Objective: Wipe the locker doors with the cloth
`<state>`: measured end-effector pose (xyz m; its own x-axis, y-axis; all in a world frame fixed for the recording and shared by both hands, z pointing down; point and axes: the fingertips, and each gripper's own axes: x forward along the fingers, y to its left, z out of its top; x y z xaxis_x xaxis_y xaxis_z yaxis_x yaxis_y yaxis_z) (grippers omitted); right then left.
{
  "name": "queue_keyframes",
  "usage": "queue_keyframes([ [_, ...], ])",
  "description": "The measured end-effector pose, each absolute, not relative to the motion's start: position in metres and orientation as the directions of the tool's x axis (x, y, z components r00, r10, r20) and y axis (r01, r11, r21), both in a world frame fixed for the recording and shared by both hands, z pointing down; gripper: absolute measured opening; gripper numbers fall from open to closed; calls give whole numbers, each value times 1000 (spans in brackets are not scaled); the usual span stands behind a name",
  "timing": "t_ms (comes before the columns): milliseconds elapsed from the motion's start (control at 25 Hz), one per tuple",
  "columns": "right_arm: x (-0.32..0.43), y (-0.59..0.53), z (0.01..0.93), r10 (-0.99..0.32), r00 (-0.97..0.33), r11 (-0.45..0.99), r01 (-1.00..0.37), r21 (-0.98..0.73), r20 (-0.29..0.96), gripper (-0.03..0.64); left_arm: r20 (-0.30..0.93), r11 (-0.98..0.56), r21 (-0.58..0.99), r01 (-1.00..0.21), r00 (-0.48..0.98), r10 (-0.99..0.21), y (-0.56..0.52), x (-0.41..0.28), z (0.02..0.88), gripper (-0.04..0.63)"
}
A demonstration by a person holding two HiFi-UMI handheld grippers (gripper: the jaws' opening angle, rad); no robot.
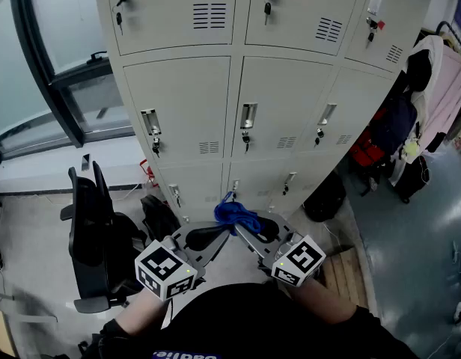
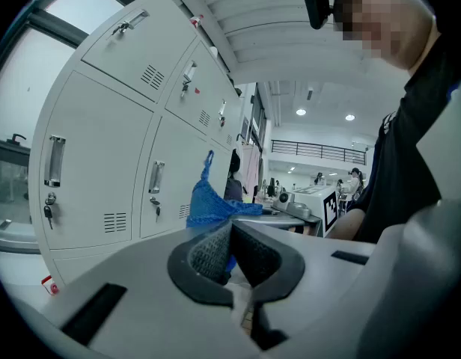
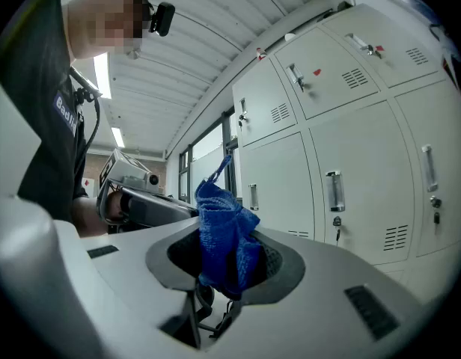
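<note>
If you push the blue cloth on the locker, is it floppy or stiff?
Probably floppy: the blue cloth bunches and droops in folds between the right tongs. Likely light too: its thin loop stands up unaided.

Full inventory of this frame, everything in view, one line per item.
lockers: one bank, nine doors seen in three columns, pale grey, straight ahead.
cloth: one, blue, bunched, low in front of the lockers, held between both grippers.
office chair: one, black, left of the lockers.
window: one, dark-framed, far left.
hanging clothes: several, pink, white and dark, right of the lockers.
red item: one, possibly a bag, below the clothes.
left gripper: grey, jaws closed on the cloth's edge.
right gripper: grey, jaws closed on the cloth's bulk.
</note>
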<state>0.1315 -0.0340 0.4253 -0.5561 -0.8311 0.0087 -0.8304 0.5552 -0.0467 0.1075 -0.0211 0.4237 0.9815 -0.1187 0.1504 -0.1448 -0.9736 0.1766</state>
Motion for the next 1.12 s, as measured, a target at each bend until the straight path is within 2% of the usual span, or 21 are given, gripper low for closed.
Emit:
queue_keyframes([
  [680,130,-44,409,-768,-640,640,-766,-52,-23,103,139,-965,167,-200,974,-178,-30,113,403,8],
  [1120,165,-101,315,-627,-779,764,-623,169,-35,103,73,-950,41,-309,949,-306,-101,159,300,8],
])
